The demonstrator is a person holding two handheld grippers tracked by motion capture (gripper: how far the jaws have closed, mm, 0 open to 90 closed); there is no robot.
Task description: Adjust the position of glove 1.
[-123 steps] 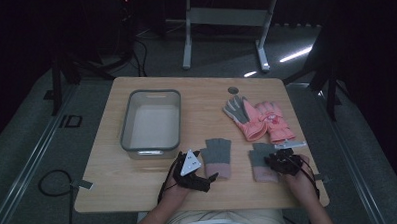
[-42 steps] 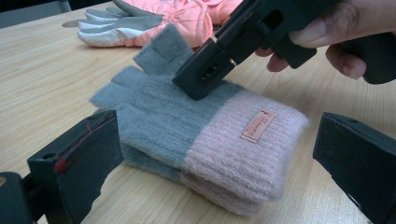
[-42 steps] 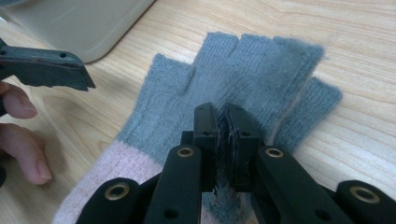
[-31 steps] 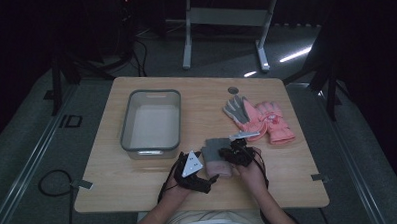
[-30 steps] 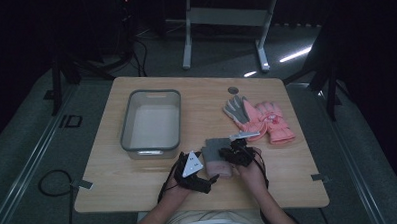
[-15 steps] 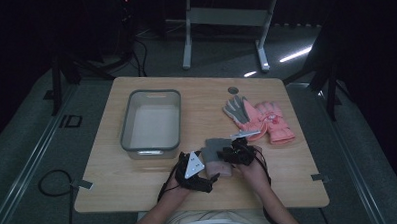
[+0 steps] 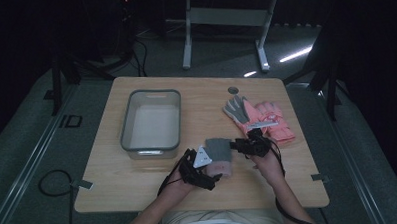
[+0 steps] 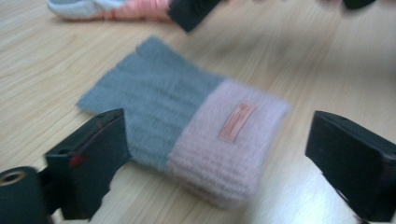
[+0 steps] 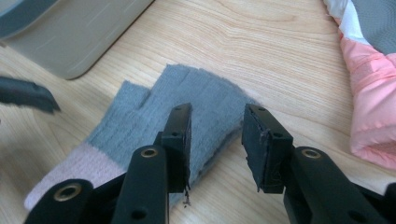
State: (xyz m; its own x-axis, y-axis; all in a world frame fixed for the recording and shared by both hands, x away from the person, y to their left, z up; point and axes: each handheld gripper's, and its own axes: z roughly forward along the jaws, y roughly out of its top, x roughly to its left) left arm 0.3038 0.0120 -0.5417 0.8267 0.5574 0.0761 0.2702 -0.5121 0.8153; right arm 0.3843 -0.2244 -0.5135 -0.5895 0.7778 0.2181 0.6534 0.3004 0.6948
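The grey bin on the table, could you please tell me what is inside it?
The grey bin looks empty: its pale floor shows bare in the high view. The strip just inside its near wall is hidden by the rim.

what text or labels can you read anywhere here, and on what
No readable text.
Small pink tab on the pale pink cuff of the grey knitted fingerless glove: too blurred to tell if it carries lettering.
Pink and grey padded gloves: white band, no legible print.

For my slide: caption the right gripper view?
Open right claw poised over grey knit glove on wooden table.
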